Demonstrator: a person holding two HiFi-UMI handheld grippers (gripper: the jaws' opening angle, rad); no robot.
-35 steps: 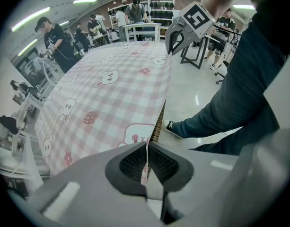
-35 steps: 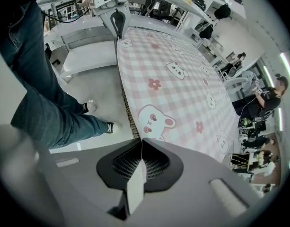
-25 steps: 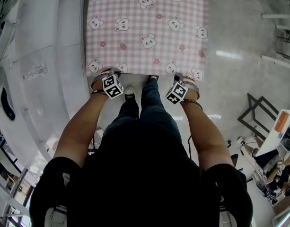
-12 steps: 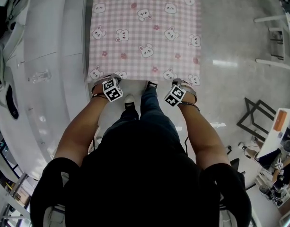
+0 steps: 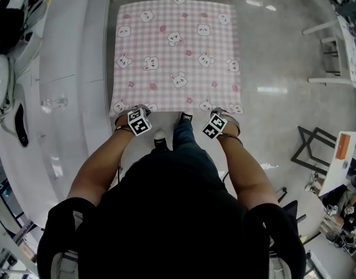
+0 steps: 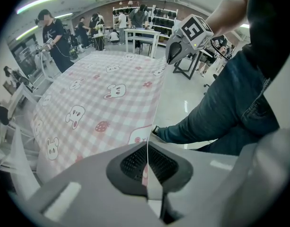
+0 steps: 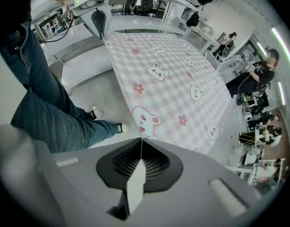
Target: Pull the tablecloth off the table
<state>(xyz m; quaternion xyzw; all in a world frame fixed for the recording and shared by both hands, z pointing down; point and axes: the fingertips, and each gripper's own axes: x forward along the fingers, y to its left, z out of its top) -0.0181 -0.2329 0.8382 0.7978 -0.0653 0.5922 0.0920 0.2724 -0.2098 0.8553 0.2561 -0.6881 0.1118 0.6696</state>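
Clamping tablecloth (image 5: 175, 51): left gripper (image 6: 147, 145), right gripper (image 7: 141, 143)

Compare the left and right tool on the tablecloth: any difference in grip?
The left tool pinches the near-left corner of the tablecloth; the right tool pinches its near-right corner. Pink print shows in the left tool's grip; only a thin white edge shows in the right tool's. Both are shut on the tablecloth's near edge, pointing steeply down.

I'm standing in a big open lab or workshop hall. It has a polished grey floor (image 5: 288, 57), ceiling strip lights (image 6: 37, 4), white benches (image 6: 141, 32) set out in rows and stocked shelving (image 6: 161, 14) along the back wall. Other people (image 6: 52, 30) stand among the benches.
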